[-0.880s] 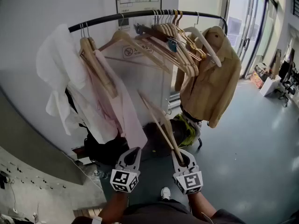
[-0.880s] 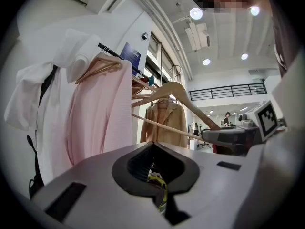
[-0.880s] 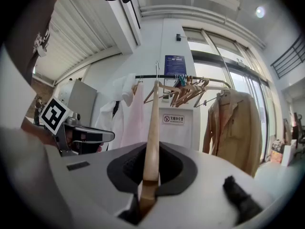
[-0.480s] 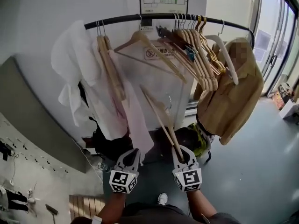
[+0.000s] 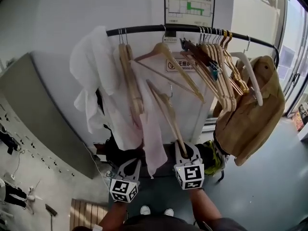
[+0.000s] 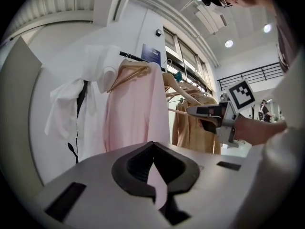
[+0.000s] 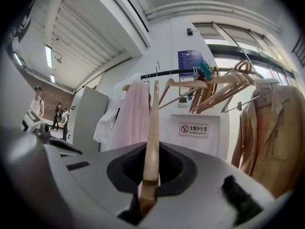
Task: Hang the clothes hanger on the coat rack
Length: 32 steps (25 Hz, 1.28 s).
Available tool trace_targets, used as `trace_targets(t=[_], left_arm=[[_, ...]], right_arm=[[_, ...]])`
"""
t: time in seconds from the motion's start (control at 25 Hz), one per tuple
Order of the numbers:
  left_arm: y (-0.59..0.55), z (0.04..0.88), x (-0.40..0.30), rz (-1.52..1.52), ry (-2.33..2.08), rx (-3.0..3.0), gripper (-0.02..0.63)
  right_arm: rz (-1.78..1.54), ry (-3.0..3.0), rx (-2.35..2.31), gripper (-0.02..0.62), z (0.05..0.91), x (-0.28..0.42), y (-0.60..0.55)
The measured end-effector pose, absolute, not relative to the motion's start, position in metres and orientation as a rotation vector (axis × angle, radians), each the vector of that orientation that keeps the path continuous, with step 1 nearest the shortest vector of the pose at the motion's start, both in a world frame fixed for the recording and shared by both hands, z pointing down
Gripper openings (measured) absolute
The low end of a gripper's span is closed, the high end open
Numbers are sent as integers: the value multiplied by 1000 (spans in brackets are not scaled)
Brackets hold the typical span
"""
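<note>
A black rail (image 5: 192,28) runs across the top of the coat rack. My right gripper (image 5: 186,150) is shut on the lower end of a wooden hanger (image 5: 166,110). The hanger slants up and left, and its metal hook sits well below the rail. In the right gripper view the hanger arm (image 7: 152,128) rises straight out of the jaws (image 7: 151,149) toward the rail (image 7: 167,73). My left gripper (image 5: 131,165) hangs lower, beside the hem of a pink shirt (image 5: 149,129). Its jaws (image 6: 153,144) meet at the tips. A pink sliver shows between them, and no grip on cloth is clear.
A white garment (image 5: 91,71) and the pink shirt hang at the rail's left end. An empty wooden hanger (image 5: 166,57) hangs mid-rail. Several bunched hangers (image 5: 216,66) and a tan jacket (image 5: 250,114) fill the right end. Dark bags (image 5: 120,153) lie below, and a grey cabinet (image 5: 43,114) stands left.
The rack has come closer and sits more centred in view. My right gripper has risen a little with the hanger toward the rail. My left gripper has sunk lower in view.
</note>
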<state>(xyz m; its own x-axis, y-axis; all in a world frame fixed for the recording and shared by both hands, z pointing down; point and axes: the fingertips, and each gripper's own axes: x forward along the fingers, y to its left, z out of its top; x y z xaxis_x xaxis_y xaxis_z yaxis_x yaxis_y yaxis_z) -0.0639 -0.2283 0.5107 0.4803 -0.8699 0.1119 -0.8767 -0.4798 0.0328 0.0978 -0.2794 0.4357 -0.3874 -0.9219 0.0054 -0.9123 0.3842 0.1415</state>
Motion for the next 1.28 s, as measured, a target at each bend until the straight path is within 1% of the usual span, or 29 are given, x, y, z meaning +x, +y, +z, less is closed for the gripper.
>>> trace_targets(t=[0.24,0.64,0.88,1.28], left_arm=[[-236,502,-94,79,-1607,2619,9],[-245,490,-134,-83,-1622,2547,9],[-246,490,-144,-90,-1634,2535,9],[-242,495,-143,-89,-1606,2544,9]], right_arm=[[-210,-2559,1683,29,385,65,-328],[-187,-2571,1679,29,305,39,-414],[-141,-2539,1693,29,288,36,-443],[-94,-2502,1689,29,297,33,-452]])
